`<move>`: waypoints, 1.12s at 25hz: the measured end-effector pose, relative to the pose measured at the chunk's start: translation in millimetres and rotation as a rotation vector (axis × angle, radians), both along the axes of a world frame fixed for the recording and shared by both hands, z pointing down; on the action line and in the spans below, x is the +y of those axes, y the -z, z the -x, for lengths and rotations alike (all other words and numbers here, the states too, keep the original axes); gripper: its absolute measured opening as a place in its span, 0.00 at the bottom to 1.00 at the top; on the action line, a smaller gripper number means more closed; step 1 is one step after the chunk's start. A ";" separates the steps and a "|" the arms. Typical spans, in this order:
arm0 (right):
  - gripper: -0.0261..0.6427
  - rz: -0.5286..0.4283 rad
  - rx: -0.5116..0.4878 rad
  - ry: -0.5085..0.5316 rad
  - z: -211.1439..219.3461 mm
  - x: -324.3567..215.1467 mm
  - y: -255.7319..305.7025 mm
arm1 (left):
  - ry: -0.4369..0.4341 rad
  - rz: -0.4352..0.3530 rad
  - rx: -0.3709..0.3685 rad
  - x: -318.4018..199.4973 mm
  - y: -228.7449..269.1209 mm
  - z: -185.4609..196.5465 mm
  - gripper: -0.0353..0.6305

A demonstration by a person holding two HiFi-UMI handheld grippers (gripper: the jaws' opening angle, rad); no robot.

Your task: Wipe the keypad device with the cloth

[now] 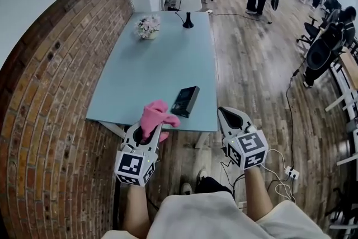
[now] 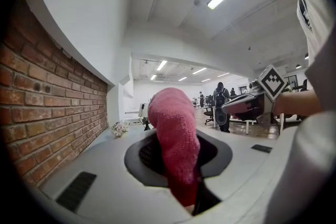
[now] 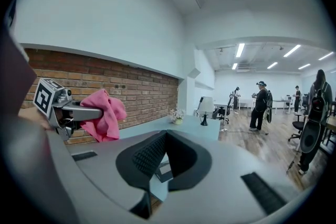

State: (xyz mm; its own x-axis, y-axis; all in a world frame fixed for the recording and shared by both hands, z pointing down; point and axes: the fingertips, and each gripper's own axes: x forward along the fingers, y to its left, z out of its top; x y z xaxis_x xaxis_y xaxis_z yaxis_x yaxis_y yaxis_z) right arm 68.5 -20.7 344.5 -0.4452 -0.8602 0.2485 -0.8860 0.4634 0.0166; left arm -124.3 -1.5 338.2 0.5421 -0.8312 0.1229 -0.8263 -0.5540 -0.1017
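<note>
Two grippers are held at the near edge of the table (image 1: 162, 64). The pink cloth (image 1: 155, 117) is pinched in the left gripper (image 1: 146, 137). The right gripper (image 1: 225, 113) is pressed together, with nothing held. The keypad (image 1: 185, 101) is seen lying flat near that edge, between them.

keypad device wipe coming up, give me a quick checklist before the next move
1. Cloth clamped in left gripper: ok, bunched between its jaws.
2. Right gripper free: ok, shut, nothing in it.
3. Keypad device exposed on the table: ok, near the front edge, nothing on it.
4. Cloth touching the device: not ok, held apart from it, at its left in the head view.
5. Device steadied: not ok, neither gripper touches it.
6. Wiping area free: ok, lamp and flowers stand at the far end.
</note>
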 end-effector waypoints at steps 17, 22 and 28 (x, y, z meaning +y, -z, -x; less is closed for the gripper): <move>0.15 0.092 0.035 0.163 -22.3 -78.9 -46.5 | 0.085 -0.005 -0.048 -68.0 6.3 -46.3 0.25; 0.25 0.130 0.047 0.246 -12.3 -91.0 -64.0 | 0.115 0.007 -0.060 -77.2 -0.2 -53.1 0.25; 0.36 0.187 0.086 0.324 -2.3 -96.5 -91.1 | 0.107 0.039 -0.070 -93.1 -15.0 -60.7 0.25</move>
State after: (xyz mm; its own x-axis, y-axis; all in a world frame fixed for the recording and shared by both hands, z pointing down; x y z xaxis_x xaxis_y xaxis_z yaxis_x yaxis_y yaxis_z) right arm 70.7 -117.1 435.6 -0.6575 -0.6145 0.4360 -0.6918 0.7216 -0.0265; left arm -63.5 -94.6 353.2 0.4393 -0.8779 0.1904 -0.8728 -0.4673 -0.1410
